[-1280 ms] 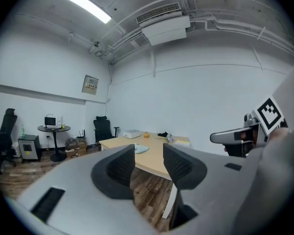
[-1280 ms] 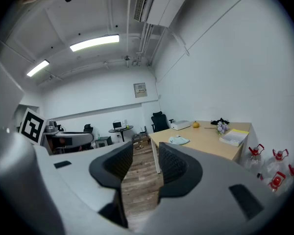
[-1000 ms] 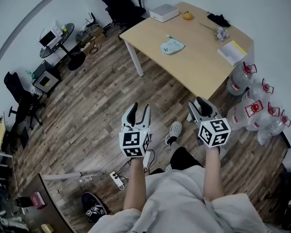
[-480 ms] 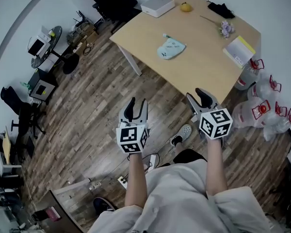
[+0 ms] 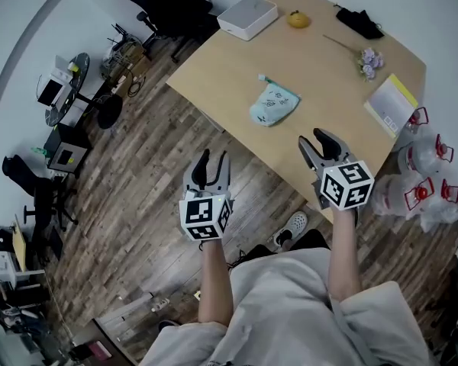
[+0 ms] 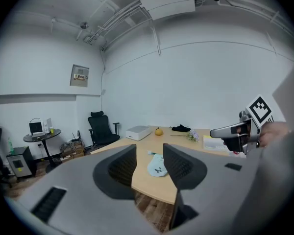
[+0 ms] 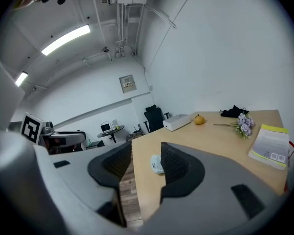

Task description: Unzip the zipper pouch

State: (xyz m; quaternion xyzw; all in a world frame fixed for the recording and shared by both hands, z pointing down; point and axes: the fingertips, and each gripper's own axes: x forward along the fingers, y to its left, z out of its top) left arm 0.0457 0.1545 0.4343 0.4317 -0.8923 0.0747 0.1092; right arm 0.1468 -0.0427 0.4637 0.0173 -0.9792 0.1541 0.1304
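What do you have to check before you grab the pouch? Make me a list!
1. Pouch lies on the table, in plain view: ok.
2. Left gripper open, nothing between its jaws: ok.
3. Right gripper jaws opening, nothing between them: ok.
4. Both near enough to grab the pouch: not ok, both are short of it.
5. Zipper pull found: cannot tell, too small to see.
6. Room around the pouch: ok, the other things on the table lie apart from it.
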